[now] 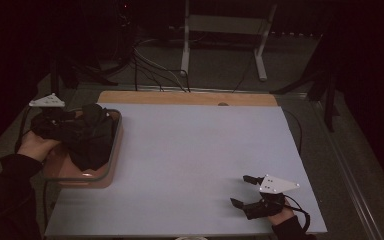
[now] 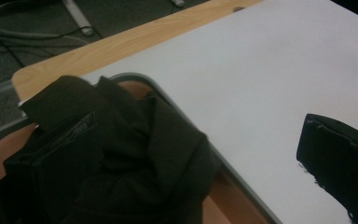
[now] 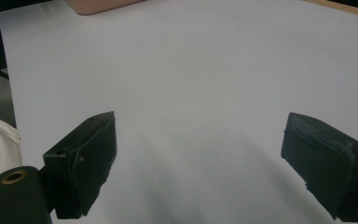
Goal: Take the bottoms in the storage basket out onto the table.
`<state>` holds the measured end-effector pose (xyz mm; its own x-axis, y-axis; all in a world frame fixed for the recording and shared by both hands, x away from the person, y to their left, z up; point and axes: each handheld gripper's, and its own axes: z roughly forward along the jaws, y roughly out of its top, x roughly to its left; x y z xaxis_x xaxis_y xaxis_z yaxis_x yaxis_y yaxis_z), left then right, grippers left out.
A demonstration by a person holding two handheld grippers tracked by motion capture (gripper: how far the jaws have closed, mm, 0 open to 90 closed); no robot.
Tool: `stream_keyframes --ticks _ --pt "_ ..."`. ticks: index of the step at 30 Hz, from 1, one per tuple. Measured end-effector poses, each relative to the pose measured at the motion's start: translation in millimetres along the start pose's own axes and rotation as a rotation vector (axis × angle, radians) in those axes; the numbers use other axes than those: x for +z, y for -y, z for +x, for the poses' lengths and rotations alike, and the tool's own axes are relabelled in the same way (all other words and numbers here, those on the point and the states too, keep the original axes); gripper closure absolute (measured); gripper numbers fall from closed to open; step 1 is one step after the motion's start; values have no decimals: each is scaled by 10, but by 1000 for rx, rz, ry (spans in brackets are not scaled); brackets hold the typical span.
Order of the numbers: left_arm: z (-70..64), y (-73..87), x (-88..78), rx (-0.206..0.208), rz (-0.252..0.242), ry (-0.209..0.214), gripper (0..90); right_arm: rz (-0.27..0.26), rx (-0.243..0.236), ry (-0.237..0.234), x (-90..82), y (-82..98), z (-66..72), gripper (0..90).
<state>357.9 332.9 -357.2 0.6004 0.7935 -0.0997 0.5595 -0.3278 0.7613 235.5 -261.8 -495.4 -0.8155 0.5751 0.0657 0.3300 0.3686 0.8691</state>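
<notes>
The table (image 1: 190, 150) had a pale, whitish-blue top, with a strip of light wood (image 1: 187, 98) showing along its far edge. A pinkish tray with a grey rim (image 1: 111, 165) sat on the table at its left side, overhanging the left edge a little. The rest of the surface lay bare. Grey floor (image 1: 220, 65) surrounded the table.

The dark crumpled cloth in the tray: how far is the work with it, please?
Nothing looks finished: the dark crumpled cloth lies bunched in the pinkish grey-rimmed tray. The left hand-held gripper is at the cloth, its grip unclear. The right hand-held gripper waits open over the white table. Taking the cloth out probably remains.
</notes>
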Motion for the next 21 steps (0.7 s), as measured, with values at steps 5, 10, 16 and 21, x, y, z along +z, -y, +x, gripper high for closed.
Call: stream_keyframes --ticks 5,10,16,21 --pt "110 68 87 -36 16 -29 3 5 -1 -1 10 0 3 104" --pt "142 162 220 -67 31 -40 3 13 -6 -2 21 2 10 104" --pt "92 219 376 -60 50 -30 2 21 -11 -9 28 5 19 104" --pt "56 268 541 -47 93 -45 2 26 -13 -10 25 5 21 104"
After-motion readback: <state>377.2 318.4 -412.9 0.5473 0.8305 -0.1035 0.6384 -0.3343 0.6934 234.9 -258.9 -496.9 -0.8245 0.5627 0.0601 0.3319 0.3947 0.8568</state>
